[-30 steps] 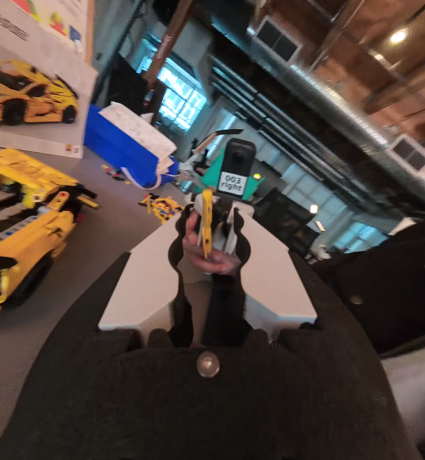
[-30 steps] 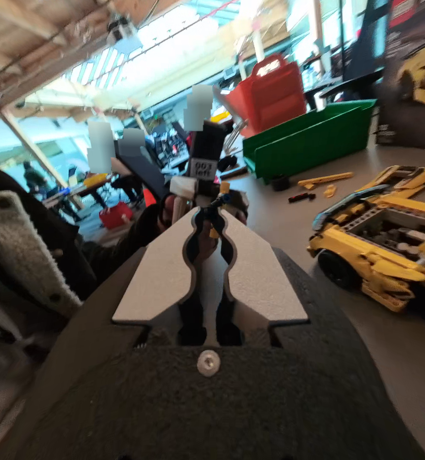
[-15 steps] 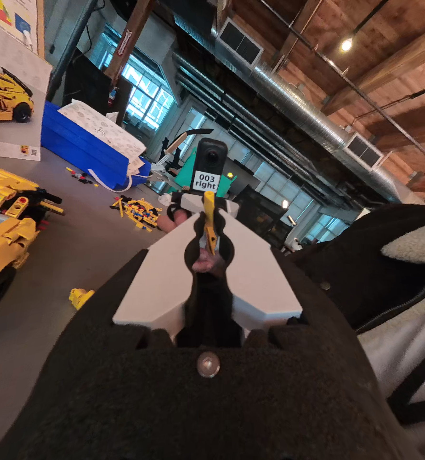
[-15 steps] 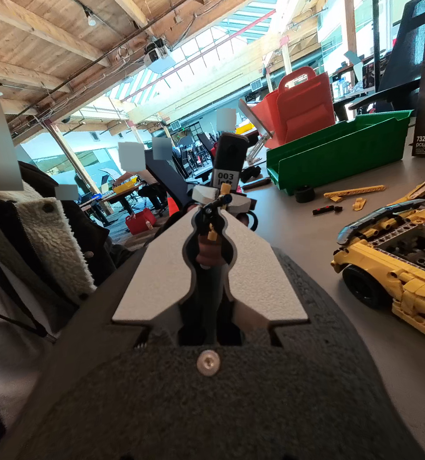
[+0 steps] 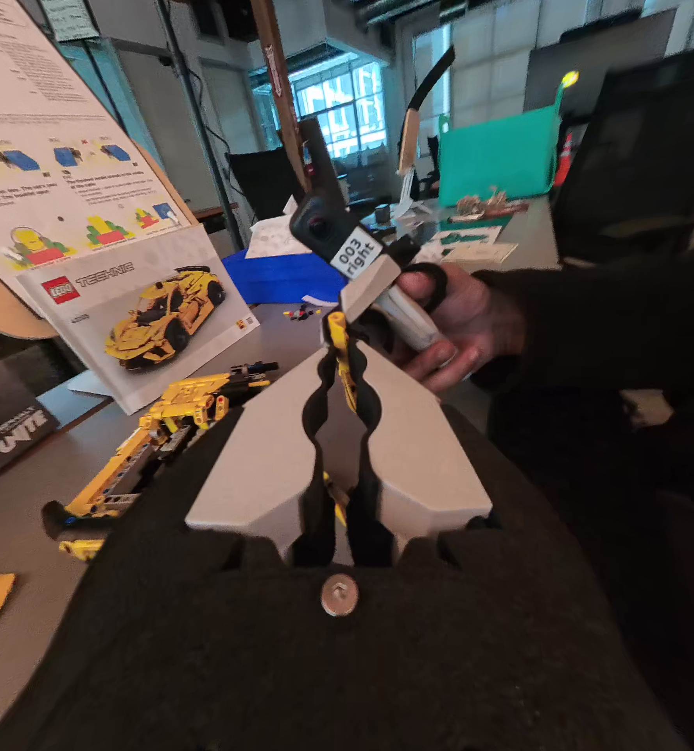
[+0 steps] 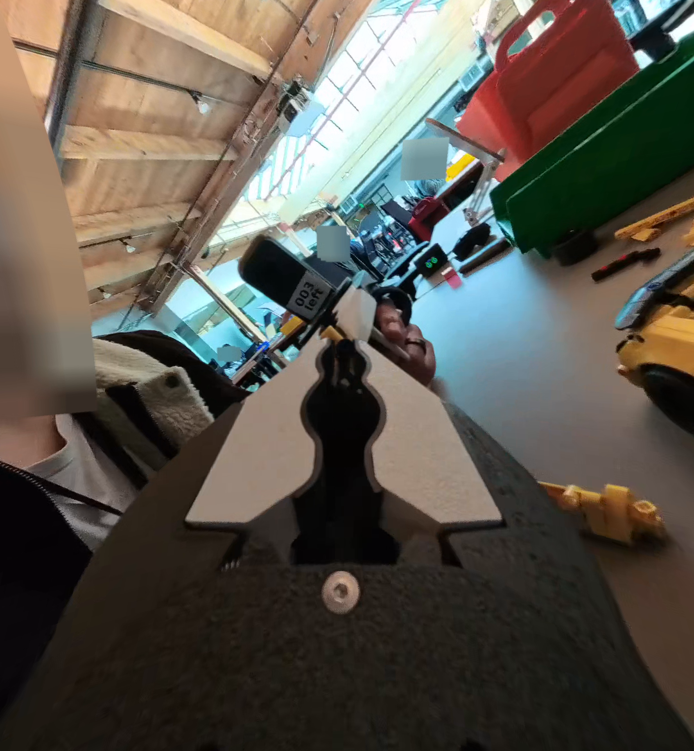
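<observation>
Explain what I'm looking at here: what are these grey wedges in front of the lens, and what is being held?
Each picture comes from a camera on a handheld two-finger gripper, looking along its grey fingers. In the left wrist view, the left gripper pinches a yellow brick piece; beyond it a hand holds the other gripper. In the right wrist view, the right gripper is closed on a small dark piece, tip to tip with the left one. On the grey table lie a half-built yellow toy car, an instruction booklet, a blue bin and a green bin.

Your left gripper [image 5: 342,357] and right gripper [image 6: 342,351] meet tip to tip, jaws nearly closed.
</observation>
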Available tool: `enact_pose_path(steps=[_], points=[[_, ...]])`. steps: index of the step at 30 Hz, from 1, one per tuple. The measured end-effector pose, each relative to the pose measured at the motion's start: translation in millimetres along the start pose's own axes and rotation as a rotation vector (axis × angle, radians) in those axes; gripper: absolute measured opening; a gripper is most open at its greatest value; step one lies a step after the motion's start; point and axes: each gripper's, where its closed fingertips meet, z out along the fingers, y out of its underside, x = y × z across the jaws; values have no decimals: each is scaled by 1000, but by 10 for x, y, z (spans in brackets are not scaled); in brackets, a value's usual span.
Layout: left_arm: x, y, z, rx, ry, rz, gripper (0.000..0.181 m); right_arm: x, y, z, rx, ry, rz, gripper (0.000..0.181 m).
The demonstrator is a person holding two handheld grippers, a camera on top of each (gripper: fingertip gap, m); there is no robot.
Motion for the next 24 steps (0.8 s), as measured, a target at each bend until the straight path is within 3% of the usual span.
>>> enact_pose_path(steps=[11,13,14,16,20,22,24], points=[[-42,-46,-42,14,-28,-14,4,1,-72,-37,40,-33,77,6],[-159,-217,-210,126,-58,-75,2,2,-517,-460,302,-96,158,5],[-233,-299,-320,189,-65,-120,1,63,-608,-662,331,-48,145,5],[-294,-288,-374,195,-60,-160,2,-8,-548,-737,261,1,73,5],[-175,-246,-267,173,7,-188,2,65,-338,-557,156,21,96,6],[-226,-199,-251,158,-8,-231,2,242,-163,-465,40,172,18,6],[-255,-158,-237,155,11,-313,2,683,84,-550,-147,492,-102,6]])
